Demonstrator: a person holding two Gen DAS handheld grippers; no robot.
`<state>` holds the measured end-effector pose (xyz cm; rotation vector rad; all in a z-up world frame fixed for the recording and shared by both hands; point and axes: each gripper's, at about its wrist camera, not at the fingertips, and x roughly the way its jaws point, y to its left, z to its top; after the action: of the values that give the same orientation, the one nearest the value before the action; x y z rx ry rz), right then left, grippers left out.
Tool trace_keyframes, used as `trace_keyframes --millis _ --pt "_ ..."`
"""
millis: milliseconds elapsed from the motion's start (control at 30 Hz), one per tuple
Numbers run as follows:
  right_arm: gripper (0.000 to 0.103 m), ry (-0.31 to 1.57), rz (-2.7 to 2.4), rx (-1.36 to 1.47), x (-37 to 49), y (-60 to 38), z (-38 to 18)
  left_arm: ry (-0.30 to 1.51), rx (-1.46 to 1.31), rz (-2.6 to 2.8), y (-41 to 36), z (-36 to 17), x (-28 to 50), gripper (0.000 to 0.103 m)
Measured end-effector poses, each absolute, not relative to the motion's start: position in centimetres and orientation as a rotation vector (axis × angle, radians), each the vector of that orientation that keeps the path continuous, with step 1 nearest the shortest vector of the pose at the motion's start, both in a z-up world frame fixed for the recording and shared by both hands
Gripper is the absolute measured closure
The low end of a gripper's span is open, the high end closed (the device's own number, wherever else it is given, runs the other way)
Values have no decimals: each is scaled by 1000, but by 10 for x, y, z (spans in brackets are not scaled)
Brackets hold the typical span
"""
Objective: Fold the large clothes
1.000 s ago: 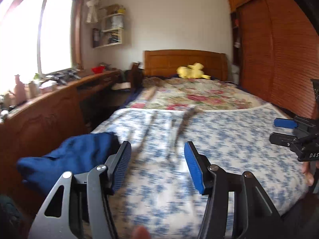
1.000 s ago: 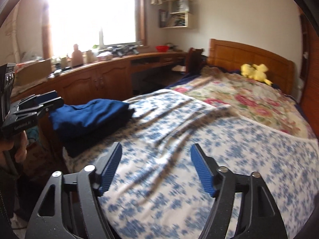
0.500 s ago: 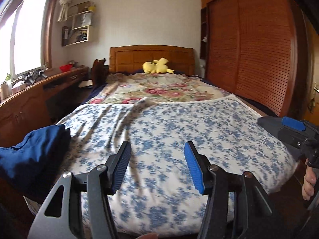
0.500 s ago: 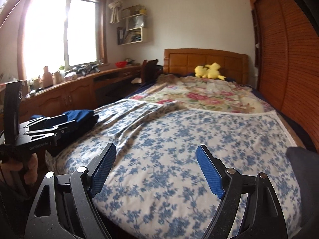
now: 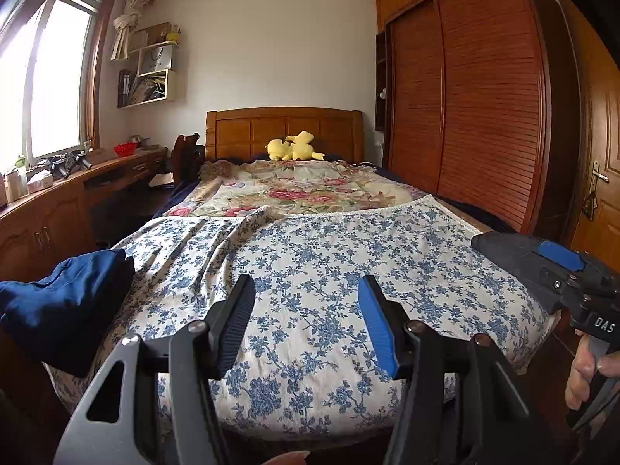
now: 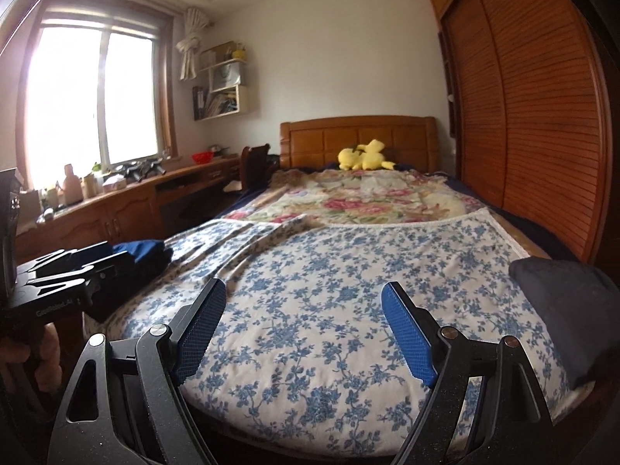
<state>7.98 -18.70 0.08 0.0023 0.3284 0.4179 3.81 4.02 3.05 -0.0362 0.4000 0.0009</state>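
A folded navy blue garment [image 5: 66, 302] lies on the near left corner of the bed's blue-flowered sheet [image 5: 329, 255]. A dark grey garment [image 5: 500, 244] rests at the near right corner. My left gripper [image 5: 306, 283] hovers open over the foot of the bed with only sheet behind its jaws. My right gripper [image 6: 304, 286] is open wider, also with nothing between its jaws. The right wrist view shows the navy garment [image 6: 143, 252] behind the left gripper [image 6: 77, 267] and the dark garment [image 6: 569, 310] at the right. In the left wrist view the right gripper [image 5: 542, 267] points at the dark garment.
A flowered quilt [image 5: 302, 190] and a yellow plush toy [image 5: 294, 147] lie toward the wooden headboard [image 5: 283, 128]. A long wooden desk [image 5: 46, 209] with clutter runs under the window on the left. A slatted wardrobe [image 5: 484, 116] and a door [image 5: 596, 178] stand on the right.
Both views have swung from the left side of the bed toward its middle. The navy garment has slid to the left edge and the dark garment has appeared at the right. The right jaws widened slightly.
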Motion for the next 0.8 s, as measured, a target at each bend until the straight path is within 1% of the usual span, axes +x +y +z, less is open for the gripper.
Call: trace_keyframes --millis 300,800 --pt "19 342 373 11 77 -200 -17 399 -41 11 42 26 31 48" --pt "19 343 387 20 75 -197 -16 398 -31 19 42 21 30 48"
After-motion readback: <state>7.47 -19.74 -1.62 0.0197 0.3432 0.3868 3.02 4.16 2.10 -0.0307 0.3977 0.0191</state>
